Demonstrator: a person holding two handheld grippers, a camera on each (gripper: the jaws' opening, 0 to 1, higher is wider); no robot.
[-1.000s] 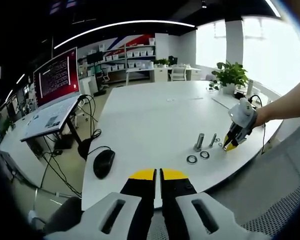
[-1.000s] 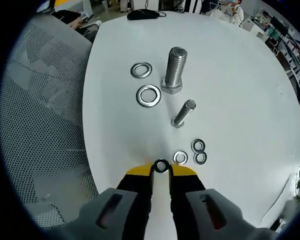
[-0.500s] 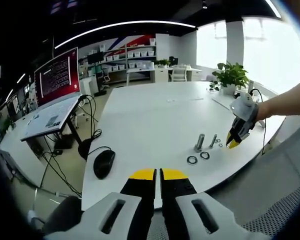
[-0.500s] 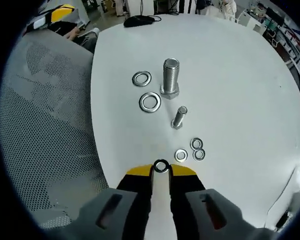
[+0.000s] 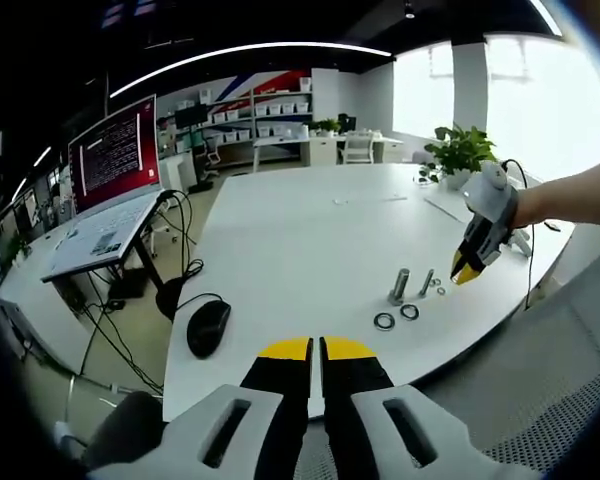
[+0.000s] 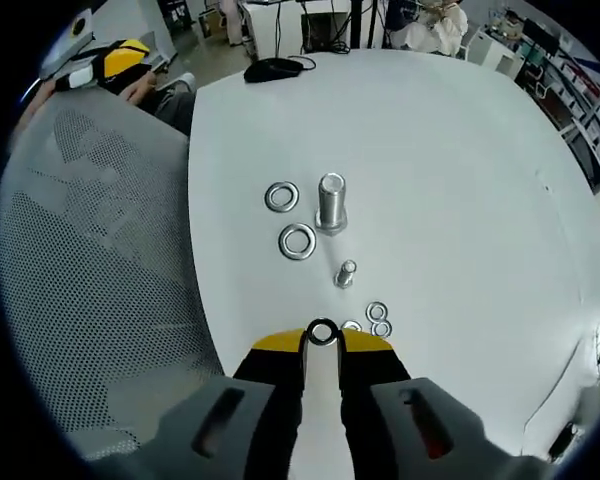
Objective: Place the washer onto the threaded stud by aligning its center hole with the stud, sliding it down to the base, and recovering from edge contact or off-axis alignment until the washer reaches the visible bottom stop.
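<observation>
Right claw [image 6: 322, 340] pinches a small washer [image 6: 322, 332] upright between its yellow-tipped jaws, held in the air above the near edge of the white table [image 6: 460, 160]; the washer is not on any stud; below it on the table stand a small threaded stud [image 6: 345, 273] and, further off, a large threaded stud [image 6: 330, 202], both upright on their heads; two large washers [image 6: 281, 196] [image 6: 297, 241] lie flat just left of the large stud; a few small washers [image 6: 378, 312] lie near the small stud, partly hidden behind the claw tips, count unclear; a black mouse [image 6: 273, 68] sits at the far table edge; grey mesh chair [image 6: 90, 300] to the left.

Left claw [image 5: 317, 350] is empty with jaws together, only a thin slit between them, held low off the table edge; in the left gripper view the right claw [image 5: 464, 270] hangs above the studs [image 5: 398, 285], carried by a person's arm [image 5: 575, 200]; mouse [image 5: 207, 327] on the table's left side; laptop [image 5: 105, 190] with red screen on another desk; potted plant [image 5: 458, 152] at the far end.
</observation>
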